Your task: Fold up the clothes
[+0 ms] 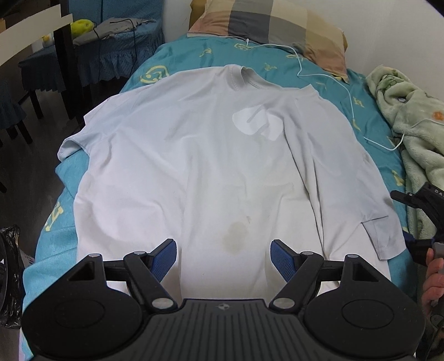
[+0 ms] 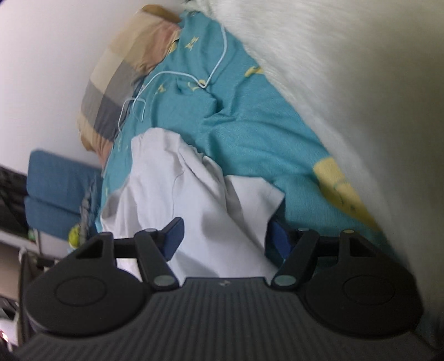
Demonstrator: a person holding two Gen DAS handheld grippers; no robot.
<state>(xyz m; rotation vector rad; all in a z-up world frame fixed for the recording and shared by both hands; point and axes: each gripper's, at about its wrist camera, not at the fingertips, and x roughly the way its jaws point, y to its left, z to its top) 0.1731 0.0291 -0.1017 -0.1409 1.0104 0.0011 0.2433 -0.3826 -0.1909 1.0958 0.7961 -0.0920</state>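
Note:
A pale grey T-shirt (image 1: 194,155) lies spread face up on the teal bed sheet (image 1: 177,58), collar (image 1: 244,79) toward the pillow, its right sleeve (image 1: 385,236) folded inward. My left gripper (image 1: 223,259) is open and empty, hovering over the shirt's lower middle near a yellowish stain (image 1: 236,234). My right gripper (image 2: 223,240) is open, tilted on its side, with the shirt's right sleeve edge (image 2: 199,200) lying between its fingers. The right gripper also shows at the right edge of the left wrist view (image 1: 421,219).
A checked pillow (image 1: 266,25) lies at the bed's head with a white cable (image 1: 344,89) trailing over the sheet. A green fleece blanket (image 1: 410,125) is heaped along the bed's right side. Blue-covered chairs (image 1: 111,50) and a dark table stand left of the bed.

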